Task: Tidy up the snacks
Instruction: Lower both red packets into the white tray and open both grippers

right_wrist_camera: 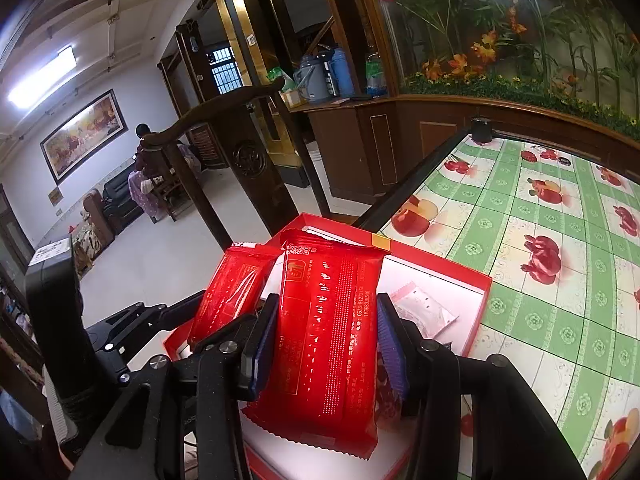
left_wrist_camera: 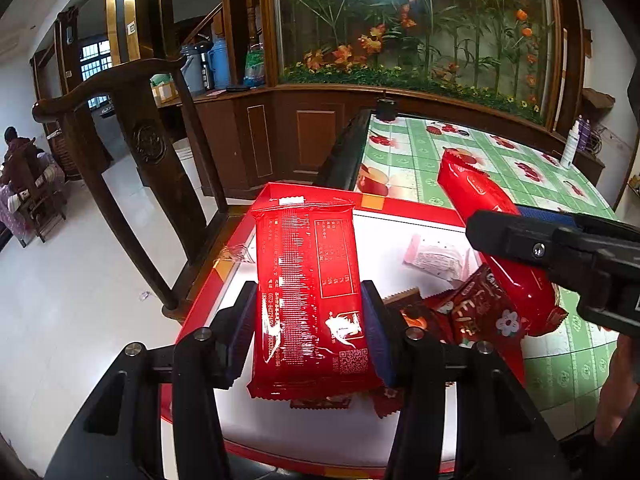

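My left gripper (left_wrist_camera: 308,292) is shut on a red snack packet (left_wrist_camera: 308,248), back side up, above a red box with a white floor (left_wrist_camera: 420,214). Its blue pads press the packet's two long edges. My right gripper (right_wrist_camera: 328,308) is shut on a second red packet (right_wrist_camera: 332,320) over the same box (right_wrist_camera: 440,260). In the left wrist view the right gripper (left_wrist_camera: 496,220) comes in from the right with its packet (left_wrist_camera: 476,188) tilted. A pink-white sachet (left_wrist_camera: 436,256) and several small dark red snacks (left_wrist_camera: 480,308) lie in the box.
The box sits at the corner of a table with a green fruit-print cloth (left_wrist_camera: 460,152). A dark wooden chair (left_wrist_camera: 152,148) stands just beyond that corner. A white bottle (left_wrist_camera: 570,148) and a black cylinder (left_wrist_camera: 386,110) stand at the table's far edges. A person sits far off.
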Demonstrator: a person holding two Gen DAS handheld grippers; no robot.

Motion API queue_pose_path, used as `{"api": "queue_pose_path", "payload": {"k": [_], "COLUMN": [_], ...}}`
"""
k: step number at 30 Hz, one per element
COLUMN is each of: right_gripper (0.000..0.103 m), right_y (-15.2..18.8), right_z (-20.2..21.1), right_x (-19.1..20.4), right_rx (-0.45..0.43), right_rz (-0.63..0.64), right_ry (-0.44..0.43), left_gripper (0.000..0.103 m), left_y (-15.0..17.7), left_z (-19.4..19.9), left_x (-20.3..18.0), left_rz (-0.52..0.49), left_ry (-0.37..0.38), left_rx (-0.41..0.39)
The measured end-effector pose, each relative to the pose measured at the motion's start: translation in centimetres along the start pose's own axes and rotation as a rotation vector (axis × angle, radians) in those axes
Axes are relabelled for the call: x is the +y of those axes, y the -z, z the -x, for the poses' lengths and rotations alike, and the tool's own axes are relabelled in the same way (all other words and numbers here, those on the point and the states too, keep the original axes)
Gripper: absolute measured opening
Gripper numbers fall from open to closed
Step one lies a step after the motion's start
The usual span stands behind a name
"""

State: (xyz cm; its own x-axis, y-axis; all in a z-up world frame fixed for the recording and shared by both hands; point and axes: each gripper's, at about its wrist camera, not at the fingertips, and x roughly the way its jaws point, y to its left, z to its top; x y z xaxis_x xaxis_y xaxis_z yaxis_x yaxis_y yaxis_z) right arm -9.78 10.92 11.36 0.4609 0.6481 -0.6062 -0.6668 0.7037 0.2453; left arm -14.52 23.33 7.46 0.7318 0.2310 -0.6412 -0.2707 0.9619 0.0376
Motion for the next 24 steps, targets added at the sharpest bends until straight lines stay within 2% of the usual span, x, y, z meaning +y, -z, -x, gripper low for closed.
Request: {"api": "queue_pose_path", "payload": {"k": [9,21,24], "right_gripper": [0.047,0.047,0.05], "right_y": [0.4,0.5,0.5], "right_z": [-1.7,-1.6,-1.6], "right_x": [-0.8,-1.2,-1.1], "right_rx": [0.019,0.01,0.003], "right_rz": [-0.036,-0.058,-0.049], "right_ry": [0.013,0.018,0.028], "left_gripper": [0.049,0.049,0.052], "left_y": [-0.2,-0.5,-0.6], "left_z": [-0.9,-1.4,-1.4], "left_x": [0.4,0.1,0.0], "left_rz": [-0.007,-0.016,-0.014], "left_ry": [-0.027,-0.033,-0.05], "left_rx": [0.003,0.017,0.016]}}
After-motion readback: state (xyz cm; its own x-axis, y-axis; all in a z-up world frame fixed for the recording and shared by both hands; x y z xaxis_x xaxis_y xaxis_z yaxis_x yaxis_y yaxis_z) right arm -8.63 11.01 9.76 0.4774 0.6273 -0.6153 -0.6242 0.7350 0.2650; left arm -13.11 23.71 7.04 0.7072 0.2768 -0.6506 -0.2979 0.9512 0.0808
